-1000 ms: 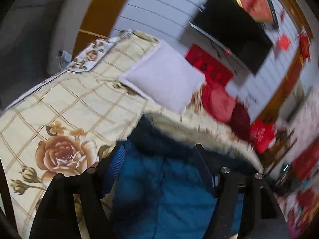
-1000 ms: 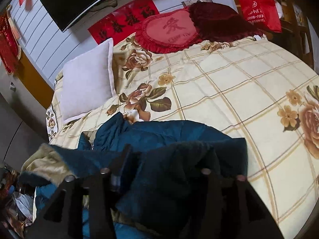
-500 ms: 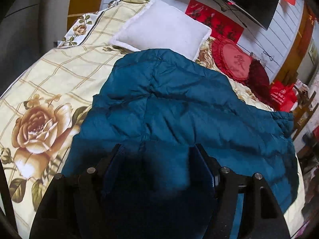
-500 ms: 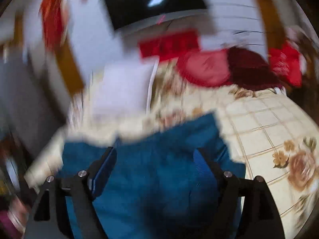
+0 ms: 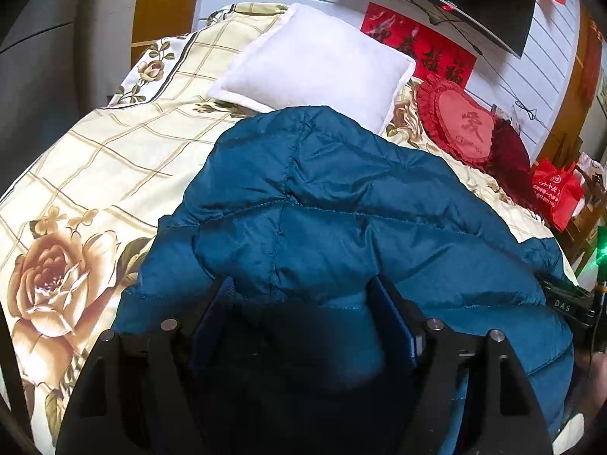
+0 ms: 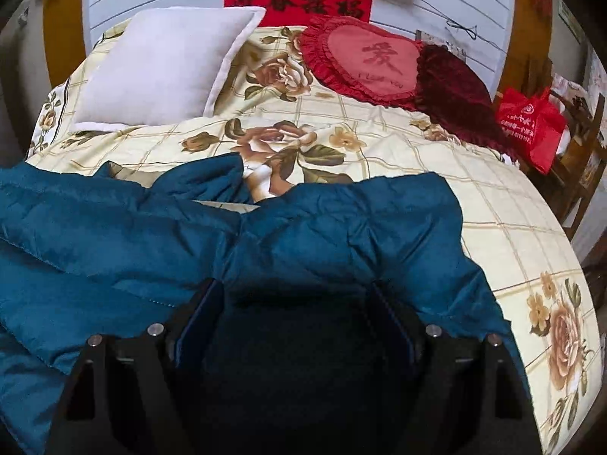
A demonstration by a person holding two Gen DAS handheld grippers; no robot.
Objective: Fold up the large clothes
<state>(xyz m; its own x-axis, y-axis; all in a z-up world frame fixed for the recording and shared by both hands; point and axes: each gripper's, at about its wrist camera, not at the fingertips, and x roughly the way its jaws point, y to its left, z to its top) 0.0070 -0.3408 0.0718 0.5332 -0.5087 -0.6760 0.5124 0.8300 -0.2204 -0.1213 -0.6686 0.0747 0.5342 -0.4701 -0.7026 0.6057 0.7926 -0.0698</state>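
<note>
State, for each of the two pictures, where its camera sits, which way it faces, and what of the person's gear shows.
Left wrist: on the left gripper, angled down over the blue jacket toward the white pillow; both fingers show.
Right wrist: on the right gripper, angled down toward the heart cushion; both fingers show.
Shared: jacket, pillow, cushion, floral bedspread.

Both views are sharp and free of motion blur, with heavy fisheye bending and black vignette at the corners. Soft, even light brightens the upper half of each frame. The lower centre falls into deep shadow, swallowing detail there. No harsh glare.
</note>
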